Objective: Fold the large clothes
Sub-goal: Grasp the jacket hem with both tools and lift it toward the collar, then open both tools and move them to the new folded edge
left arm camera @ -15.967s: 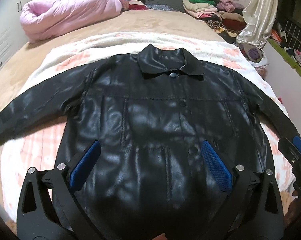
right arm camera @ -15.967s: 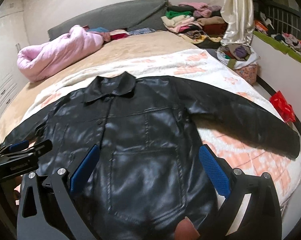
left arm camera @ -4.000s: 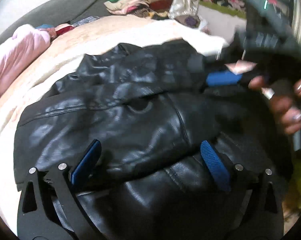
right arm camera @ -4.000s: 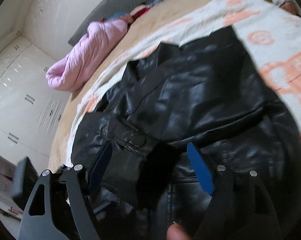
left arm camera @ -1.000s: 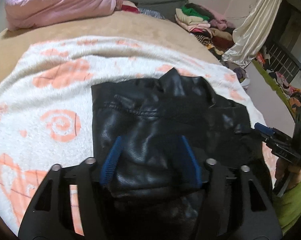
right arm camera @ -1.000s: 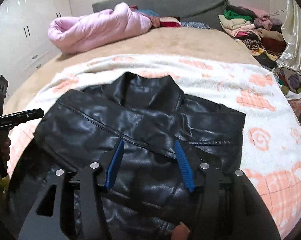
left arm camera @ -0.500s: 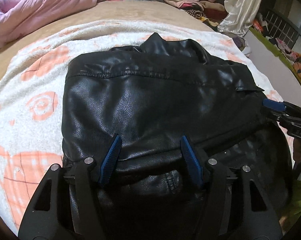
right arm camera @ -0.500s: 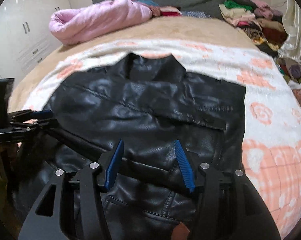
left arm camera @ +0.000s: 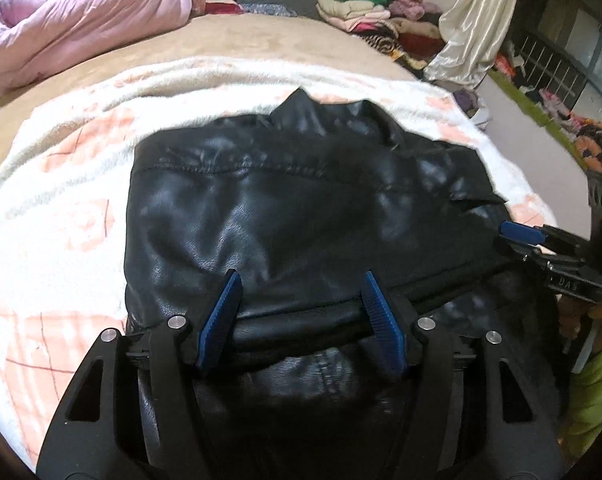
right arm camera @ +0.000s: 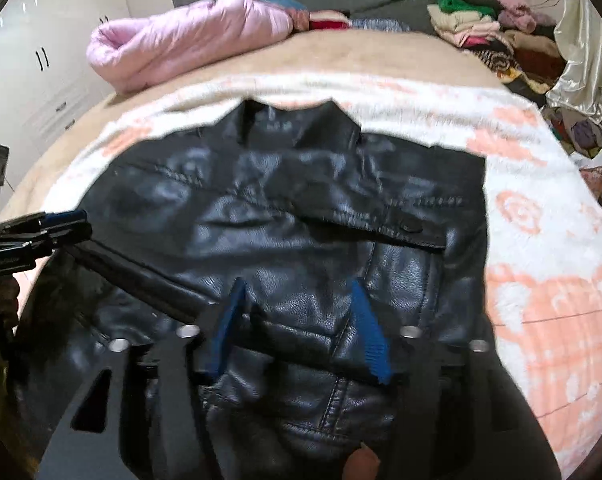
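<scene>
The black jacket (left arm camera: pixel 301 208) lies folded on the white-and-pink blanket (left arm camera: pixel 61 208) on the bed (left arm camera: pixel 261 40), collar toward the far side. The left gripper (left arm camera: pixel 299 312) has its jaws clenched on a rolled fold at the jacket's near edge. The right gripper (right arm camera: pixel 297 328) has its jaws clenched on the same near edge, further to the right. A pink quilt (right arm camera: pixel 181 44) and a pile of clothes (right arm camera: pixel 493 28) sit at the head of the bed.
</scene>
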Demonstrator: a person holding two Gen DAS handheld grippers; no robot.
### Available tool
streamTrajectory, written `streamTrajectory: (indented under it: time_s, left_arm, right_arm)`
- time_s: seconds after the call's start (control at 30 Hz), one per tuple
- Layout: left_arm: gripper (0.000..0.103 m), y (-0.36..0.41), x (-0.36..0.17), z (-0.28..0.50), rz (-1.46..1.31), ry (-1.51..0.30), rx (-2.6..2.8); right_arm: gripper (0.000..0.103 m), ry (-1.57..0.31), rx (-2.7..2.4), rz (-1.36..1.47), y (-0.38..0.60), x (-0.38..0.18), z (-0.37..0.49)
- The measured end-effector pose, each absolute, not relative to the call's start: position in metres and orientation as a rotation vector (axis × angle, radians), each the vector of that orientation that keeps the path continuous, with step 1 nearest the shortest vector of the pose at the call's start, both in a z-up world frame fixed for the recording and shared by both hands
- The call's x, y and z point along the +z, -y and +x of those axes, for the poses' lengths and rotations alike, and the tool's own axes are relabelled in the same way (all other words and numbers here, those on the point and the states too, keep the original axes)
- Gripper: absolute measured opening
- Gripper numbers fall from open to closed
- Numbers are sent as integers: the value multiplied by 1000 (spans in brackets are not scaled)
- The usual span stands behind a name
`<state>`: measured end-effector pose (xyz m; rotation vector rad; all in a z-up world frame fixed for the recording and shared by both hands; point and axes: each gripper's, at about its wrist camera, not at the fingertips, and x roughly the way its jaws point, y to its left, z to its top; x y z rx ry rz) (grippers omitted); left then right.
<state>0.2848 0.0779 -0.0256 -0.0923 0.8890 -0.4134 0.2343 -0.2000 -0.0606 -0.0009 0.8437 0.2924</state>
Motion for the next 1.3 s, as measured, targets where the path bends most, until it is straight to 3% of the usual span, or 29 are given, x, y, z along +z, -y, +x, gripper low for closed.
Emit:
streamTrajectory:
  time_s: [0.17, 0.23, 0.43, 1.3]
  left_arm:
    - [72, -76, -11, 278, -85, -859, -424]
    - [93, -76, -7, 277, -111, -857, -434]
    - [94, -75, 7, 272, -125, -833, -411]
    - [94, -65, 34, 207, -138, -791, -457]
  right_arm:
    - [82, -791, 296, 26, 206, -43, 222]
    - [91, -772, 292, 46, 209, -35, 216]
    - [96, -717, 269, 83, 216, -17, 206]
    - [98, -599, 348, 127, 207, 21, 137]
